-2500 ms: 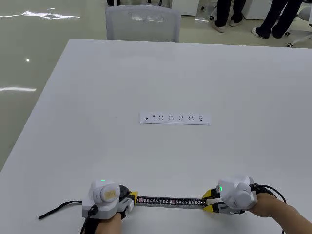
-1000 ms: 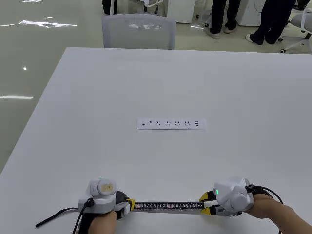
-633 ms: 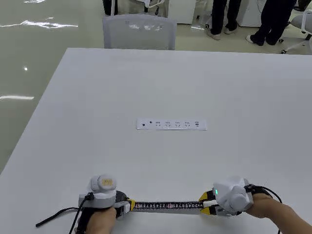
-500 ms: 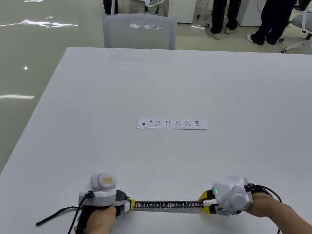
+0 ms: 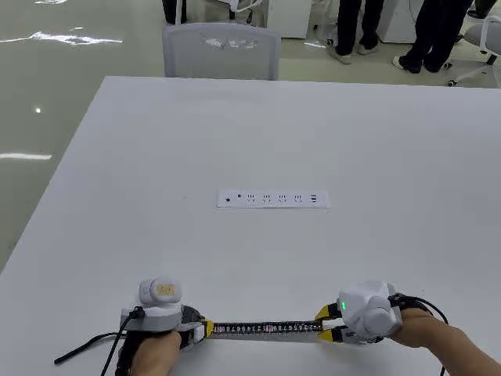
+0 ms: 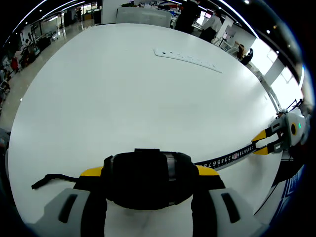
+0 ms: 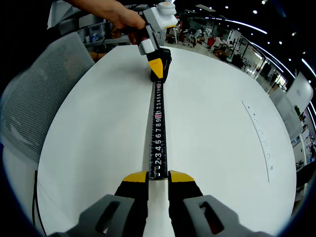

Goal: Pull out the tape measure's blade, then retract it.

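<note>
My left claw was clenched on the tape measure, a rounded black housing with a matte, rubbery look, wedged between the two yellow-tipped fingers. It sat low at the near edge of the worktop, a smooth, plain white slab. From the housing the blade ran out flat and straight just above the white surface, a narrow dark strip printed with pale numerals and some red marks. My right claw was pinched on the blade's free end, its yellow fingertips closed on either side of the strip.

In the head view the two claws faced each other along the near edge, well apart, with the blade stretched taut between them. The left hand gripped its handle from below, and the right hand came in from the side with the wrist level. A thin black cable trailed away from the left claw. A long white power strip lay flat mid-worktop, and a grey mesh-backed chair stood at the far edge.
</note>
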`<state>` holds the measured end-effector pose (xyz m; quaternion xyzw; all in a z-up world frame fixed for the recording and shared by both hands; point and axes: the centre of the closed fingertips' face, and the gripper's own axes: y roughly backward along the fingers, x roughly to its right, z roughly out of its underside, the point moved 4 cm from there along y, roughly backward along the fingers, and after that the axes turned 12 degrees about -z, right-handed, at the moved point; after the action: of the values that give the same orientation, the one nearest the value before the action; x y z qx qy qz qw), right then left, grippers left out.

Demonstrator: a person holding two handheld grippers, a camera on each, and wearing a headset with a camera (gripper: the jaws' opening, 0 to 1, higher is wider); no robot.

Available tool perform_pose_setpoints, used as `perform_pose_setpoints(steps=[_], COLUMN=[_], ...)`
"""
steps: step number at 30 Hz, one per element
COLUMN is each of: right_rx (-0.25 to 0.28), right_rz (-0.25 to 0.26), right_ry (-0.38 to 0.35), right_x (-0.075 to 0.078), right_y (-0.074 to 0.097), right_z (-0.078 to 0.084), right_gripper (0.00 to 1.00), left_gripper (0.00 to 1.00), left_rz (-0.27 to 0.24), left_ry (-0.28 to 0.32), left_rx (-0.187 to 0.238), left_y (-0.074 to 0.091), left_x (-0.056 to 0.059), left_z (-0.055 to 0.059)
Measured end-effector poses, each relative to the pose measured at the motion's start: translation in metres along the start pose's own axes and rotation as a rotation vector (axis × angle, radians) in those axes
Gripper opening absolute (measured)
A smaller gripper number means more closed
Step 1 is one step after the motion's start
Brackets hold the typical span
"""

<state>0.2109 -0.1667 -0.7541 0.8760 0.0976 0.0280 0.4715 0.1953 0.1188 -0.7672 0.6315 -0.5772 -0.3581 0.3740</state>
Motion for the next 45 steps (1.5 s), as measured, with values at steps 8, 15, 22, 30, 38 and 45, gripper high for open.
perform_pose_setpoints(steps=[8,15,22,30,38,45], right_rx=[0.001,0.001,0.003,-0.004,0.000,0.005], right_rz=[-0.004,-0.011,-0.015,-0.021,-0.020,-0.018], right_ry=[0.012,0.019,0.021,0.022,0.020,0.021], right_x=[0.002,0.002,0.003,0.004,0.005,0.007], right_y=[-0.003,-0.007,-0.008,-0.010,-0.011,-0.012], right_z=[-0.003,-0.007,-0.008,-0.007,-0.007,-0.009], right_gripper=[0.14,0.14,0.14,0.14,0.14,0.14], left_gripper=[0.66,0.66,0.66,0.66,0.65,0.65], left_rz=[0.023,0.030,0.036,0.044,0.051,0.055], left_ry=[0.006,0.005,0.000,-0.003,-0.015,-0.014], left_rx=[-0.005,-0.006,-0.010,-0.013,-0.016,-0.016], left_y=[-0.002,-0.004,-0.001,0.000,0.002,0.006], left_x=[-0.002,-0.001,-0.001,-0.001,0.000,0.001], left_z=[0.000,0.000,0.000,0.000,0.000,-0.002])
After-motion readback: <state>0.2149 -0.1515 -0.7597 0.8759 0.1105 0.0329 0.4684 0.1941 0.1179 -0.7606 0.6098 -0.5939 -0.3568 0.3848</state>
